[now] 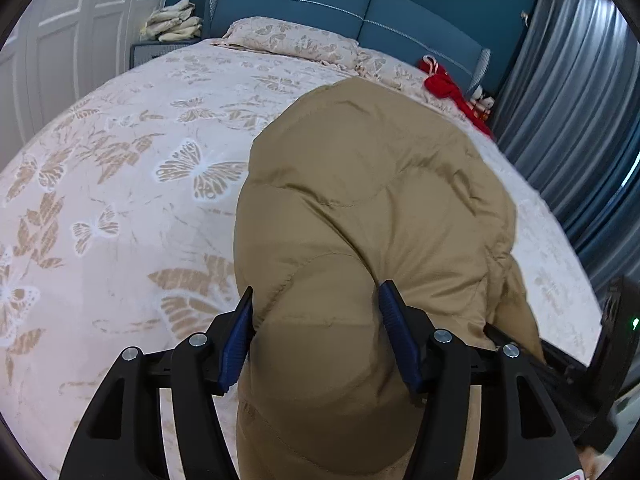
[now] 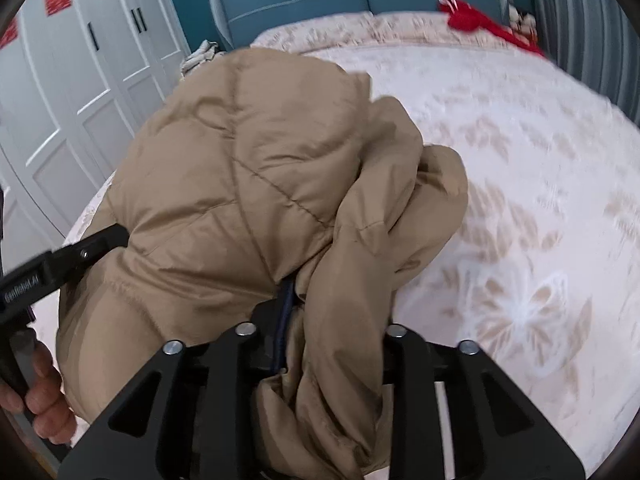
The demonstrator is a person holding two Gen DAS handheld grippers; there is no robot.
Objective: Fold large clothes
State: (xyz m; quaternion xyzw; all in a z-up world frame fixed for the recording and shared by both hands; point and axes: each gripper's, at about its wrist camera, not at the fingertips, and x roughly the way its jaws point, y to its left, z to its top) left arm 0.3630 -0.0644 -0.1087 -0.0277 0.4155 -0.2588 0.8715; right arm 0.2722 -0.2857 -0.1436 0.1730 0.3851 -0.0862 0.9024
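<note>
A puffy tan quilted jacket (image 1: pixel 360 200) lies bunched on the bed and runs back between my fingers. My left gripper (image 1: pixel 317 292) is shut on a thick fold of it, with both blue pads (image 1: pixel 240 332) pressed into the fabric. In the right wrist view the same jacket (image 2: pixel 248 152) heaps up in front, and my right gripper (image 2: pixel 328 300) is shut on a hanging bunch of it. Only one dark pad (image 2: pixel 285 320) shows there; fabric hides the other. The left gripper (image 2: pixel 100 240) reaches into the jacket's left side, held by a hand (image 2: pixel 44 396).
The bed cover (image 1: pixel 120 200) is pale with butterfly prints. A pillow (image 1: pixel 292 40) lies by the blue headboard (image 1: pixel 360 4). A red cloth (image 1: pixel 452 88) sits at the far right corner, by grey curtains (image 1: pixel 568 100). White wardrobe doors (image 2: pixel 80 80) stand to the left.
</note>
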